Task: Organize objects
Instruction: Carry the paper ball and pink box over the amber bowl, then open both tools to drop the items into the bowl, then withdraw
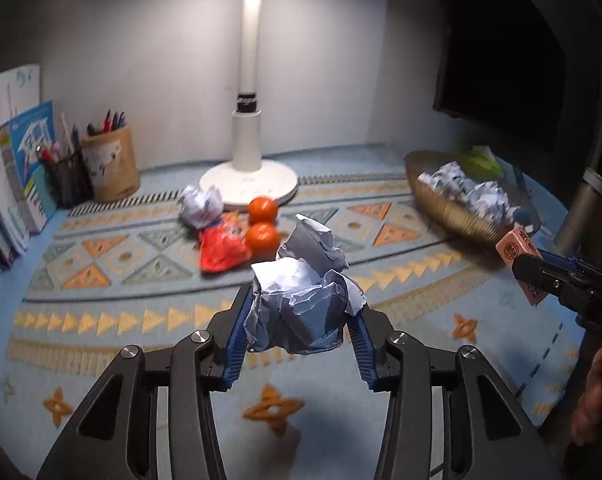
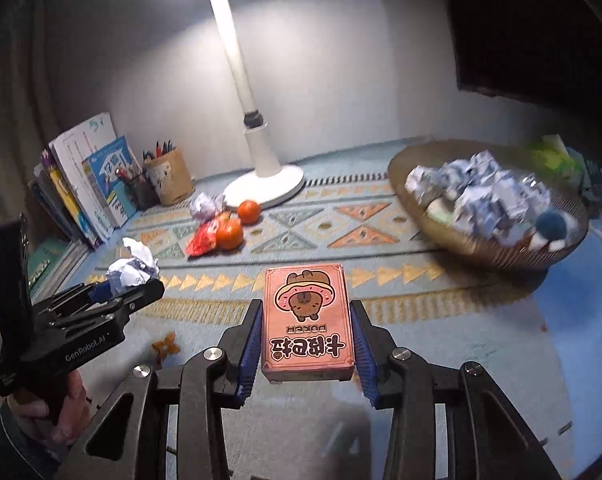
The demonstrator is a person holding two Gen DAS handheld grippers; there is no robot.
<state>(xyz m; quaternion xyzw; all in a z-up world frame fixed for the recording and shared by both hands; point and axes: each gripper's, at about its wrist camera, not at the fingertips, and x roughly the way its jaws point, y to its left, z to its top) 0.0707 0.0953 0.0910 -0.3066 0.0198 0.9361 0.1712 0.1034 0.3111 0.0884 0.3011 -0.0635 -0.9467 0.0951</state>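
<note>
Paper is piling up in the woven basket at the right of the frame, where several crumpled balls are already lying, so part of the tidying looks done. The left tool is clamping a crumpled paper ball between its blue pads, lifted clear of the patterned bench. The right tool is gripping a pink card box by its long sides, the pads pressing on it, also raised off the bench.

Loose items are still waiting mid-frame, just in front of the white lamp base: another paper ball, a red wrapper and two oranges sitting touching each other. Books and two pen holders are standing at the left edge, seemingly already in order.

Judging by the basket's contents, the held paper is probably heading there; where the card box belongs is not clear from these views. Roughly half the clutter appears to be remaining.
</note>
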